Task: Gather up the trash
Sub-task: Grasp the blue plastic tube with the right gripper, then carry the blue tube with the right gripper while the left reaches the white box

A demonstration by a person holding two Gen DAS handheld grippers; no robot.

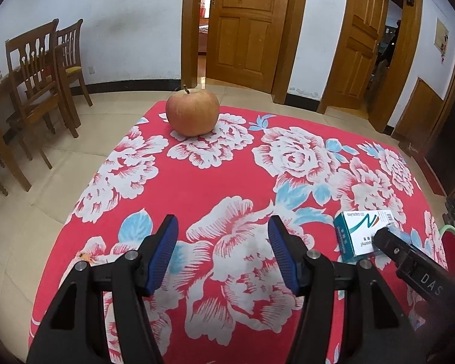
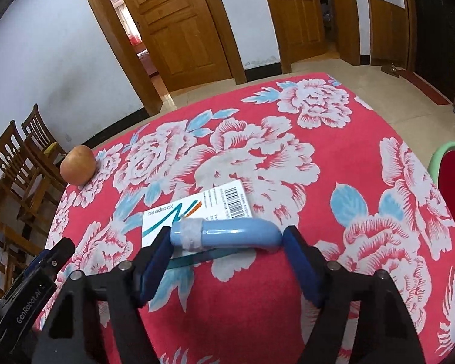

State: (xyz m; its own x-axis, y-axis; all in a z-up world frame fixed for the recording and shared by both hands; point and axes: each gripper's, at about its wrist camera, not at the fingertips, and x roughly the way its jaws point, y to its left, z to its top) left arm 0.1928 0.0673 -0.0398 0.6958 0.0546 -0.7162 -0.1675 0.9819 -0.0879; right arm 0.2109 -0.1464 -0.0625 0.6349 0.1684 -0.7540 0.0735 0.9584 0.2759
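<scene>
A white and teal capsule box [image 2: 197, 209] lies on the red flowered tablecloth [image 2: 333, 157]. A light blue curved tube [image 2: 227, 235] with tape around one end lies across the box's near edge. My right gripper [image 2: 227, 244] is open, its fingertips on either side of the tube. My left gripper [image 1: 223, 233] is open and empty above the cloth, left of the box [image 1: 362, 232]. The right gripper's finger [image 1: 388, 239] covers part of the box in the left wrist view. An apple [image 1: 192, 112] stands at the table's far edge.
Wooden chairs [image 1: 42, 69] stand left of the table. Two wooden doors [image 1: 245, 24] are in the far wall. A red seat with a green rim [image 2: 449, 179] is at the table's right side. The tablecloth [image 1: 227, 176] covers the whole tabletop.
</scene>
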